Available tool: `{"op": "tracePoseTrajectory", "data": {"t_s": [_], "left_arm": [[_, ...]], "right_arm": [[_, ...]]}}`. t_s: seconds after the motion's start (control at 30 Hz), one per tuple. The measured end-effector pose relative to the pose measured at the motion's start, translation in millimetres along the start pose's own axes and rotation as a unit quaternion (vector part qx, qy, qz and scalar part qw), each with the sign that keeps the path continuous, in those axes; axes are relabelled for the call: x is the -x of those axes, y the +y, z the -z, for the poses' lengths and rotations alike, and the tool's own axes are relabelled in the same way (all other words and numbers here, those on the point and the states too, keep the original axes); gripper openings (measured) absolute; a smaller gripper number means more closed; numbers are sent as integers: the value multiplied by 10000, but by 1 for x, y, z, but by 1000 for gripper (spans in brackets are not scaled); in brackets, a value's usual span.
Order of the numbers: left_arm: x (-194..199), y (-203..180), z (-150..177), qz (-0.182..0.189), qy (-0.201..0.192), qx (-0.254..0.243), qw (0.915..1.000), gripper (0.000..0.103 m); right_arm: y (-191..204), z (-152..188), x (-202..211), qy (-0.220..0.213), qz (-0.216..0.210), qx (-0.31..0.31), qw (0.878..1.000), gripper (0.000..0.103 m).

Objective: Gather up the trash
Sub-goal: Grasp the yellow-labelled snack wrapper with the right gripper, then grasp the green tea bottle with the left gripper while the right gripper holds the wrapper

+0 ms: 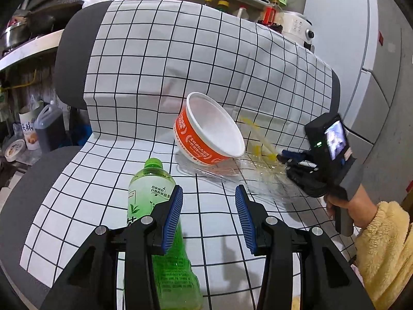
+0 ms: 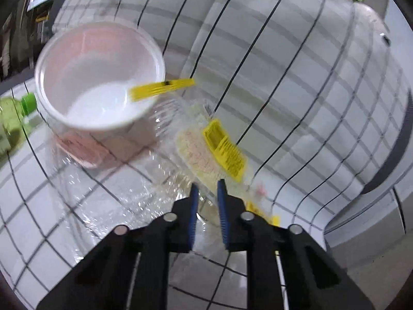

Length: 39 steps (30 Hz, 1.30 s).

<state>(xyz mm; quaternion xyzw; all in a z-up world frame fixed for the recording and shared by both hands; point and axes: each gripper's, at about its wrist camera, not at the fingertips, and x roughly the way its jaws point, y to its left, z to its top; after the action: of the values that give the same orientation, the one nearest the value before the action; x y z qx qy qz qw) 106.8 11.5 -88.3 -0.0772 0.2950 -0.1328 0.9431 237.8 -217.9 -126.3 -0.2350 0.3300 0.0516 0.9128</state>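
- The green bottle [image 1: 151,193] lies on the checked cloth [image 1: 155,64] of the chair at about 7 o'clock in the left wrist view, with its cap pointing away.
- The left hand-held gripper [image 1: 209,217] hovers over the cloth with its jaws wide apart and nothing between them; the bottle passes under its left finger.
- The orange bowl [image 1: 206,134] is tilted near the centre, with its white inside facing 2 o'clock, just beside the clear plastic wrapper [image 1: 258,173] with yellow labels.
- The right hand-held gripper [image 2: 207,188] is at 3 o'clock in the left view; in its own view the jaws stand narrow, closed on the edge of the wrapper.
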Motion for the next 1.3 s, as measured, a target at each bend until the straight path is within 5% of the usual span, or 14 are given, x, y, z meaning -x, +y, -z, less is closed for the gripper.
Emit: {"op": "tracePoseTrajectory", "data": {"t_s": [0.2, 0.43, 0.67, 0.93, 1.0, 1.07, 1.3], "left_arm": [[23, -4, 3, 74, -133, -33, 9999, 44], [45, -21, 17, 328, -73, -144, 9993, 44], [51, -49, 28, 641, 37, -390, 9972, 44], [51, -63, 35, 661, 114, -526, 9964, 44], [49, -62, 36, 622, 145, -525, 9966, 44], [47, -60, 37, 566, 173, -527, 9969, 44], [44, -44, 36, 372, 146, -417, 9983, 44]], "right_arm": [[-27, -7, 76, -457, -61, -702, 9965, 3], [-54, 26, 167, -460, -858, -1919, 9766, 3], [-56, 63, 184, 289, -1648, -2583, 9515, 3], [-40, 77, 138, 259, -1299, -2570, 9573, 5], [-37, 79, 126, 255, -1172, -2623, 9575, 12], [-29, 81, 112, 291, -1136, -2653, 9570, 32], [-8, 96, 125, 127, -619, -2505, 9661, 50]]}}
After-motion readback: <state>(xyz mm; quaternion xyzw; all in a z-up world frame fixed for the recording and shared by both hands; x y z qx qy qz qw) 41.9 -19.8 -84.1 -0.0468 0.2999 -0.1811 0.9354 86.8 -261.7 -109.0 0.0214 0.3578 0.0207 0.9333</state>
